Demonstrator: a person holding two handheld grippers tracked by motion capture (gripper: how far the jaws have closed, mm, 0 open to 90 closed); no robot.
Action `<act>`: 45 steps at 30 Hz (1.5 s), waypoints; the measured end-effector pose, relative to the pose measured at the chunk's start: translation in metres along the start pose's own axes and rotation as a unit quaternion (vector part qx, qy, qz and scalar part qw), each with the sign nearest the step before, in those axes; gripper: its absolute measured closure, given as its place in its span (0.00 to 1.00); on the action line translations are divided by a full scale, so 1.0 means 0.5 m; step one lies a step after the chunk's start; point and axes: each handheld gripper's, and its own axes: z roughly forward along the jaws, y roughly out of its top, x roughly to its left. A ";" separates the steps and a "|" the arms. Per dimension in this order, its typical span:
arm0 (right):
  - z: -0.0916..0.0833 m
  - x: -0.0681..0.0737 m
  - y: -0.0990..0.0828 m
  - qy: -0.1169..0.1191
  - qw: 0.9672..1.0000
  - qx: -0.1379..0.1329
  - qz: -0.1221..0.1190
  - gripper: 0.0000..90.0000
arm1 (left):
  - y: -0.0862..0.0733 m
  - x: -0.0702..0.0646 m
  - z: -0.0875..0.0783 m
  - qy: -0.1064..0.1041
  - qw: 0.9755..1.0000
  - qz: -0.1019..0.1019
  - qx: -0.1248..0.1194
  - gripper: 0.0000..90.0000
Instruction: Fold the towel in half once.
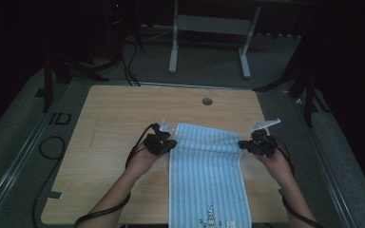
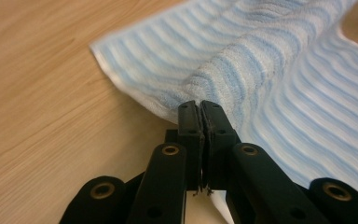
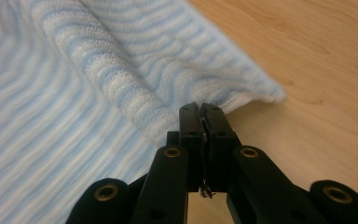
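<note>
Pinching 1 towel point(image 1: 208, 166): 2 grippers, seemingly.

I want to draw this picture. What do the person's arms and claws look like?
Both forearms are bare, with no sleeves. The left claw and right claw are black, and each has a grey three-cornered plate on top. A black cable trails back from each along the arm. Up close, each claw has two flat black jaws on jointed links with brass-coloured round rivets.

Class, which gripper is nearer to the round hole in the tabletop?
Left. The left gripper sits below-left of the hole; the right gripper lies farther off, below-right, across the striped towel.
</note>
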 end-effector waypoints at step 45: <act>0.086 0.107 -0.117 0.010 0.999 0.049 0.002 0.73 | -0.097 -0.064 0.065 -0.073 0.993 0.037 0.079 0.66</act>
